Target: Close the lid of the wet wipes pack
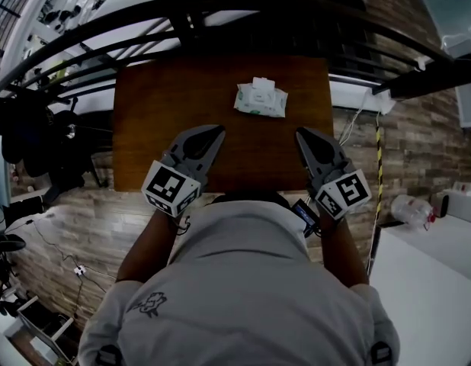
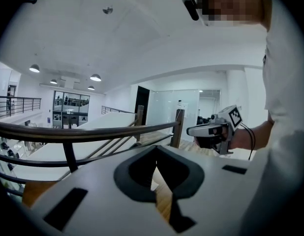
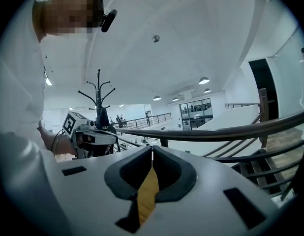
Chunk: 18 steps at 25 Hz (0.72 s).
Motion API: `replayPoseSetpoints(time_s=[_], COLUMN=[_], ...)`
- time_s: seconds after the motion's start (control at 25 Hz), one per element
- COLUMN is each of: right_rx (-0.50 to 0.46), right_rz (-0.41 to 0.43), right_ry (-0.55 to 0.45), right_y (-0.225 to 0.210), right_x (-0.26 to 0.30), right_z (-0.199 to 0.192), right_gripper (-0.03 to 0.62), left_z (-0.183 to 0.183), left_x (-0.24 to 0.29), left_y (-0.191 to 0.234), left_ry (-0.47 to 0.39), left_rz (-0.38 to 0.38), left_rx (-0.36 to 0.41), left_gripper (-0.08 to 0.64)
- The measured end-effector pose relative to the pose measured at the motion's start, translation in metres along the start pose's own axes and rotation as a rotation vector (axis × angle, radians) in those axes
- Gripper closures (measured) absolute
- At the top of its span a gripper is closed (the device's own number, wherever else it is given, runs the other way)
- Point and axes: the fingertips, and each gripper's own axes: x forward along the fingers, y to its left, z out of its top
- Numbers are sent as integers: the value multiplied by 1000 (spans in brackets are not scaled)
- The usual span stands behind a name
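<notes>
Hovering side by side above the near half of the brown wooden tabletop (image 1: 144, 120), the left tool (image 1: 214, 134) and the right tool (image 1: 302, 136) both point away from the person (image 1: 243, 280) toward the far edge. In the left gripper view the left tool's jaws meet at their tips with nothing between them. The right gripper view shows the same of the right tool: its jaws are together and empty, with only a strip of wood showing through the slot behind the tips. Each tool bears its marker block near the hand, and the left cube (image 1: 171, 187) and the right cube (image 1: 344, 193) sit just in front of the person's white shirt. The wet wipes pack (image 1: 261, 101) lies flat on the far half of the tabletop, a little right of the middle, well apart from both tools and touched by neither. Its lid (image 1: 262, 83) seems to stand open at the pack's far side, though the pack is small in the head view. A dark railing (image 1: 243, 14) runs beyond the tabletop's far edge, and a wood-plank floor (image 1: 83, 219) lies below. A coat stand (image 3: 99, 100) rises in the distance in the right gripper view
</notes>
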Motion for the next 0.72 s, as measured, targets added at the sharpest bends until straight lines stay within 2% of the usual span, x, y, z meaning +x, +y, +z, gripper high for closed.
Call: replayPoseSetpoints(time_s=[0.08,0.36,0.72], right_rx=[9,81,137], right_rz=[-2,8,10], right_ry=[14,53,107], right_y=[-12,-60,-122], right_x=[7,32,63], right_z=[-4,-23,-58], right_gripper=[557,557,557], left_z=[-7,-39,-76], left_x=[9,52,106], left_y=[7,38,70], left_ry=[25,84,179], left_rz=[0,3,4], left_rx=[-4,-109,-126], left_gripper=[546,546,546])
